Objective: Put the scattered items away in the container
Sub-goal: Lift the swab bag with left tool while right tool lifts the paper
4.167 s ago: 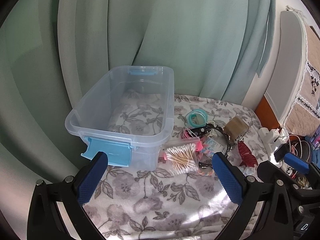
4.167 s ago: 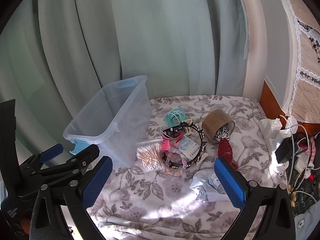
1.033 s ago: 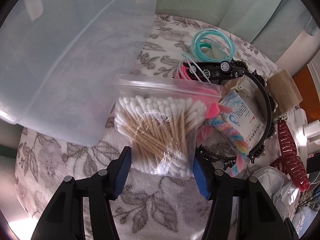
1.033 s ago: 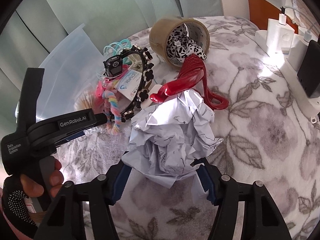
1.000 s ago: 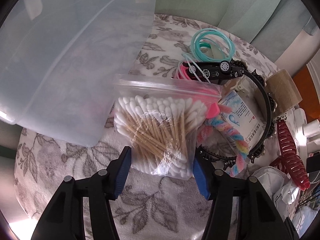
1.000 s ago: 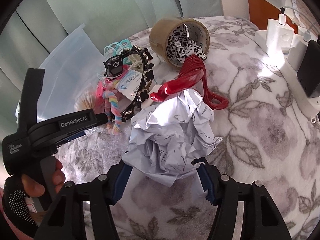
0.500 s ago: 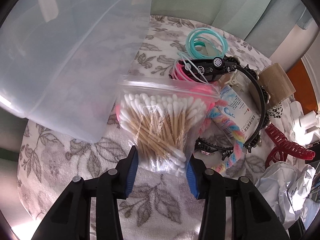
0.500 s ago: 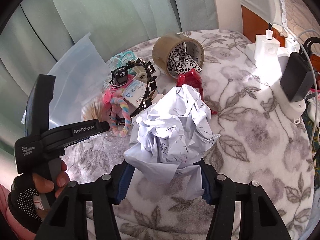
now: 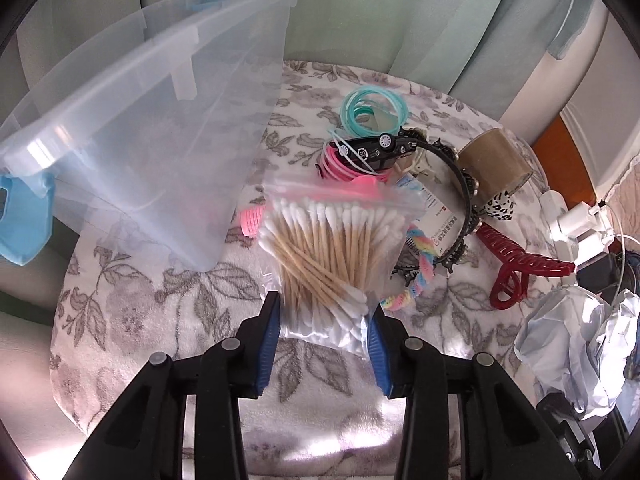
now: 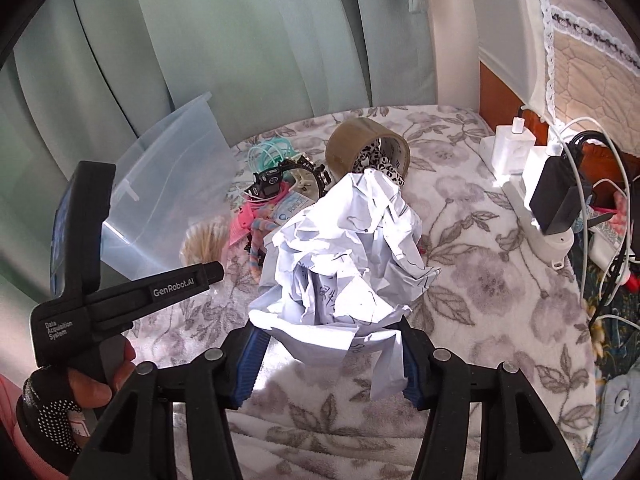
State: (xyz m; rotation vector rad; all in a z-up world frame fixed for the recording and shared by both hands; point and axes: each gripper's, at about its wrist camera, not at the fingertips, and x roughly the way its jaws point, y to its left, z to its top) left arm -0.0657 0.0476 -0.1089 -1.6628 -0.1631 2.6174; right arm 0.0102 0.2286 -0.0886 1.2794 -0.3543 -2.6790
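A zip bag of cotton swabs (image 9: pixel 332 248) hangs just above the flowered blanket, pinched at its bottom end between the blue pads of my left gripper (image 9: pixel 324 312), whose jaws are closing. The clear plastic container (image 9: pixel 152 120) with blue latches stands to the left of the bag, its rim at about the bag's height. My right gripper (image 10: pixel 330 336) is shut on a crumpled ball of white paper (image 10: pixel 348 248), lifted off the blanket. In the right wrist view a gloved hand holds the left gripper's body (image 10: pixel 120 292) at the left, with the container (image 10: pixel 172 184) behind it.
A pile lies right of the container: teal rings (image 9: pixel 372 108), a black toy car (image 9: pixel 376 150), a black headband (image 9: pixel 464 196), a brown tape roll (image 9: pixel 492 164), a red hair claw (image 9: pixel 516 264), a rainbow cord (image 9: pixel 420 264). Chargers and cables (image 10: pixel 556 184) crowd the right edge.
Both grippers have risen. The left jaws have closed in on the swab bag and lifted it. The paper ball has come up off the blanket in the right gripper.
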